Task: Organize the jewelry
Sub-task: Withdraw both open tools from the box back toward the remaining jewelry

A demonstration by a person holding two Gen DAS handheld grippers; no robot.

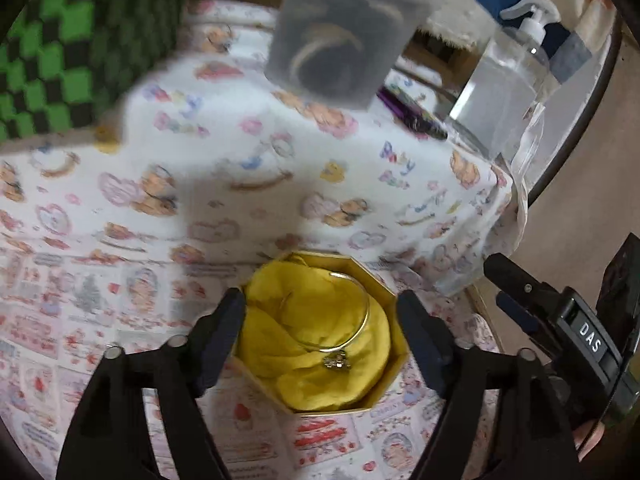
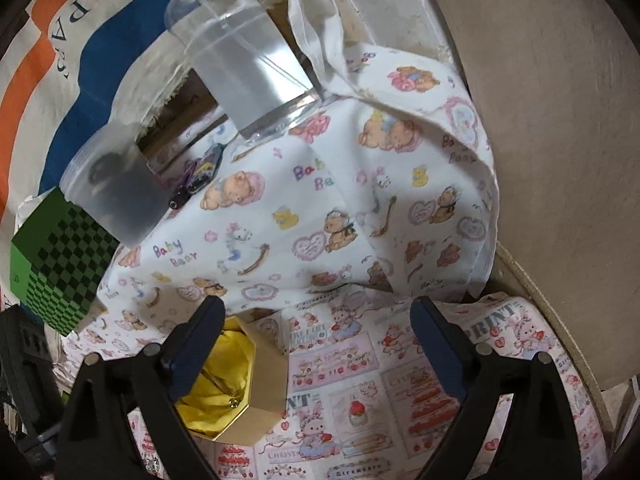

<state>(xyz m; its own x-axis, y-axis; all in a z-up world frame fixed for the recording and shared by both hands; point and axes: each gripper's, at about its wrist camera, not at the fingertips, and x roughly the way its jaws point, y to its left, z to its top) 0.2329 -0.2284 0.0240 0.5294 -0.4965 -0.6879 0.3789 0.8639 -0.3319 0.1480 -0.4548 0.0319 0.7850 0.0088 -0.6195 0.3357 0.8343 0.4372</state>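
A gold octagonal box (image 1: 394,376) lined with yellow cloth sits on the patterned tablecloth. A gold bangle (image 1: 352,312) with a small charm (image 1: 337,361) lies inside it. My left gripper (image 1: 320,328) is open, its fingers on either side of the box, which sits between them. In the right wrist view the same box (image 2: 260,384) is at the lower left, beside the left finger (image 2: 196,344) of my right gripper (image 2: 316,344), which is open and empty over the cloth. My right gripper also shows at the right edge of the left wrist view (image 1: 560,320).
A frosted plastic cup (image 1: 344,36) holding a dark ring-shaped item stands at the back, as does a clear pump bottle (image 1: 508,92). A green checkered box (image 2: 60,264) stands at the left. A purple and black item (image 1: 408,112) lies near the bottle. The table edge (image 2: 560,320) runs along the right.
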